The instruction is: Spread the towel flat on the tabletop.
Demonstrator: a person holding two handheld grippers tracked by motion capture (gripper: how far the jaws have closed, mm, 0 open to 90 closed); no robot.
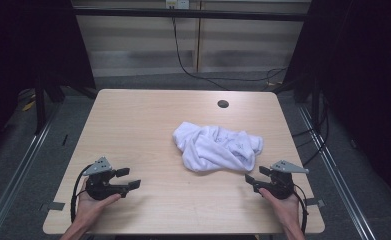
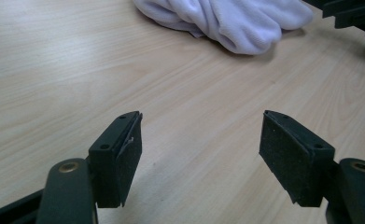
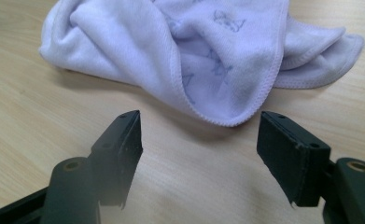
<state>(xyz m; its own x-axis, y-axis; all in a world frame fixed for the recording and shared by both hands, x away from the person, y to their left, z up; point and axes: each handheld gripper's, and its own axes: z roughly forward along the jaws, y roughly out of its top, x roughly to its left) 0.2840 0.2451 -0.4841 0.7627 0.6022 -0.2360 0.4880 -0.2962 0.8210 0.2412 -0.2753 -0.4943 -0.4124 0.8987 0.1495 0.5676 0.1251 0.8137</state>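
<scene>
High view: crumpled white cotton cloth point(image 1: 217, 147) lies untouched mid-frame on the wooden counter point(image 1: 133, 125), left gripper point(image 1: 131, 178) and right gripper point(image 1: 257, 176) both wide open, empty, work unstarted.

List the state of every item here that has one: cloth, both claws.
white cloth: crumpled in a heap on the table, held by nothing.
left claw: open, nothing between its jaws, well short of the cloth.
right claw: open, nothing between its jaws, just short of the cloth's near edge.
</scene>
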